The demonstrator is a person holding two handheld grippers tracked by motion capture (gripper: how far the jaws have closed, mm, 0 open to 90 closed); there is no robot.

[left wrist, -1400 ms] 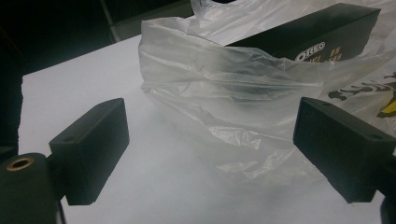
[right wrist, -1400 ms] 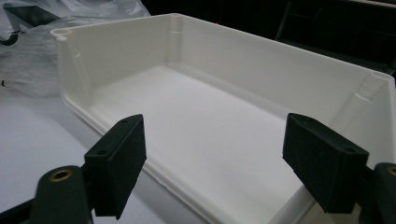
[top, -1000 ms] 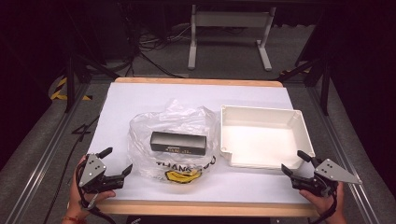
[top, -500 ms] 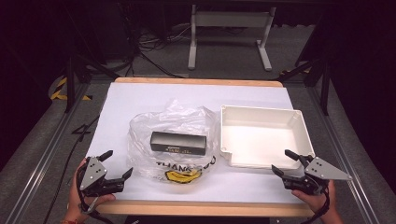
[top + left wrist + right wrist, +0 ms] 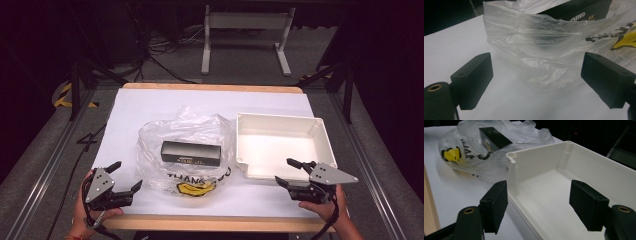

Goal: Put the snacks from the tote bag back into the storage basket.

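So the left gripper (image 5: 125,176) is sitting at the near left corner of the table (image 5: 150,105), jaws spread wide with nothing between them. In the left gripper view it's looking straight at the crumpled edge of the bag (image 5: 544,50), which is lying just ahead of the pads, not touching them.

The right gripper (image 5: 289,172) is hovering at the near right, right by the front wall of the tray (image 5: 280,122). Its jaws have just been closing a bit, but they're still standing apart and not pinching anything. In the right gripper view the tray's near corner is showing up between the two jaws, and I honestly can't tell if either pad is touching the wall.

The bag is clear plastic with a yellow smiley and black lettering, lying in the middle of the table, its right side just beside the tray's left wall. The box (image 5: 191,153) is black and lying flat inside it, long side running across the table. The tray is white, sitting upright on the right half of the table.
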